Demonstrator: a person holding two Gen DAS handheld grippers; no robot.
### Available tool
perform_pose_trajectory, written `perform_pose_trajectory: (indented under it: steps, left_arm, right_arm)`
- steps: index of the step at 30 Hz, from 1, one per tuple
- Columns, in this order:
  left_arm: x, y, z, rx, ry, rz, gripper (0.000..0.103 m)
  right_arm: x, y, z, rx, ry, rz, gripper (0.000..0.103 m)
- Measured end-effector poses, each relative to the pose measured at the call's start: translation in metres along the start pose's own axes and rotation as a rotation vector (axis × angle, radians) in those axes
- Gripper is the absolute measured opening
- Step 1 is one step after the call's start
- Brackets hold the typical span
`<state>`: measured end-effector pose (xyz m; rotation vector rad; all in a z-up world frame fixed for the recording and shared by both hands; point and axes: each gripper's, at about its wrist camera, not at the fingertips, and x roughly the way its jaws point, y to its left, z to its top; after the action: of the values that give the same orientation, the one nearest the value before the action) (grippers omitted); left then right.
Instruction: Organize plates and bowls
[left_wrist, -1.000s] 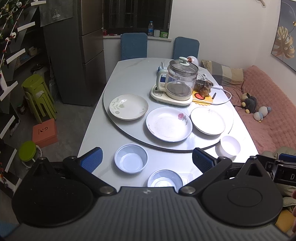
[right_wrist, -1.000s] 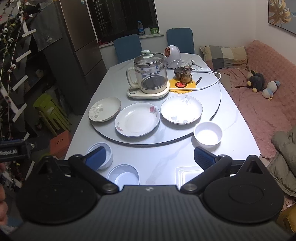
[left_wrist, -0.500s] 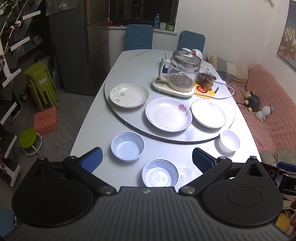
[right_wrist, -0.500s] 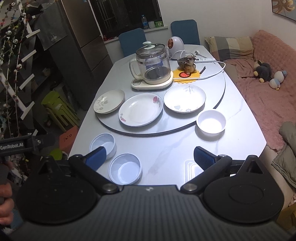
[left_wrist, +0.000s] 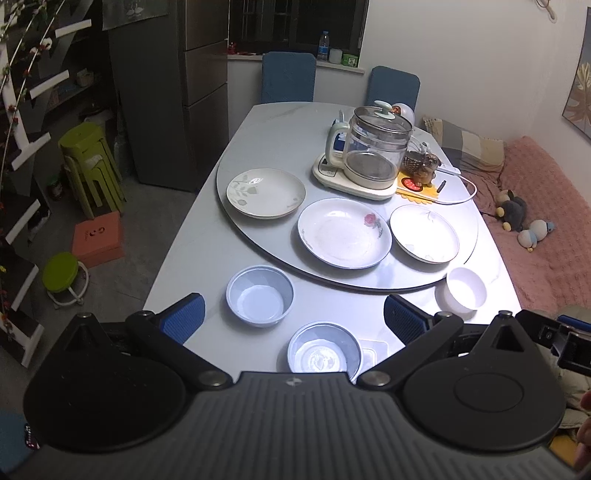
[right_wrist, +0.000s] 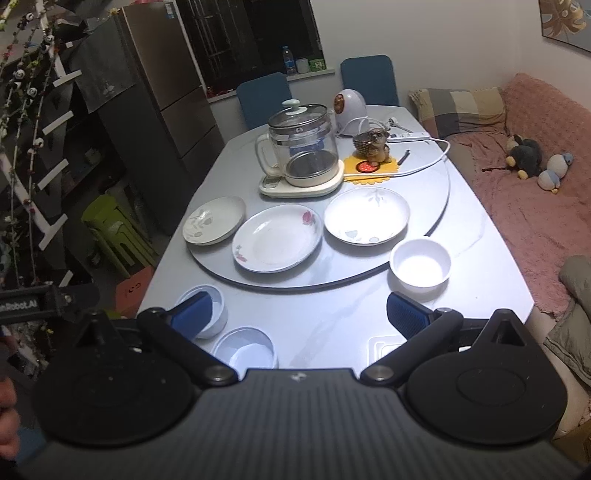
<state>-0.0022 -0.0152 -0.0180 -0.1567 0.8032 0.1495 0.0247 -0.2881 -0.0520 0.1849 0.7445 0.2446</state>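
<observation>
Three plates lie in a row on the round turntable (left_wrist: 280, 147): a leaf-patterned one (left_wrist: 266, 192) at left, a rose-patterned one (left_wrist: 344, 232) in the middle, a white one (left_wrist: 424, 233) at right. Two pale blue bowls (left_wrist: 259, 301) (left_wrist: 324, 352) and a white bowl (left_wrist: 465, 292) stand on the table in front of it. My left gripper (left_wrist: 293, 319) is open and empty above the near edge. My right gripper (right_wrist: 300, 312) is open and empty; the white bowl (right_wrist: 420, 265) sits just beyond its right finger.
A glass kettle (left_wrist: 373, 153) on its base, a small figurine (left_wrist: 421, 168) on a yellow mat and a white cable sit at the back of the turntable. Two blue chairs (left_wrist: 288, 77) stand at the far end. Green stools (left_wrist: 90, 166) are left, a pink sofa (left_wrist: 546, 229) right.
Both grippers have risen and tilted a little, so the table sits lower and farther in view. Both stay open. No dish has moved.
</observation>
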Motion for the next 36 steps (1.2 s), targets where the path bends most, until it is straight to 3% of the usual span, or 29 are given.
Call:
perform_pose_trajectory:
  steps: [10,14,18,26,36]
  left_arm:
    - [0.050,0.026,0.042,0.028,0.024,-0.037,0.103]
    - [0.083,0.045,0.059,0.022,0.073,-0.028,0.103]
    - [0.125,0.070,0.075,-0.006,0.142,-0.058,0.103]
    - [0.193,0.123,0.113,-0.051,0.163,-0.076,0.103]
    - [0.267,0.190,0.154,-0.061,0.176,-0.051,0.103]
  right_arm:
    - [0.039,0.032,0.024,-0.002,0.001,0.054,0.099]
    - [0.064,0.051,0.037,-0.015,-0.015,0.015,0.099]
    - [0.096,0.070,0.050,-0.013,-0.011,0.006,0.099]
    - [0.164,0.105,0.075,0.010,0.013,-0.032,0.099]
    - [0.243,0.138,0.104,0.051,0.067,0.015,0.099]
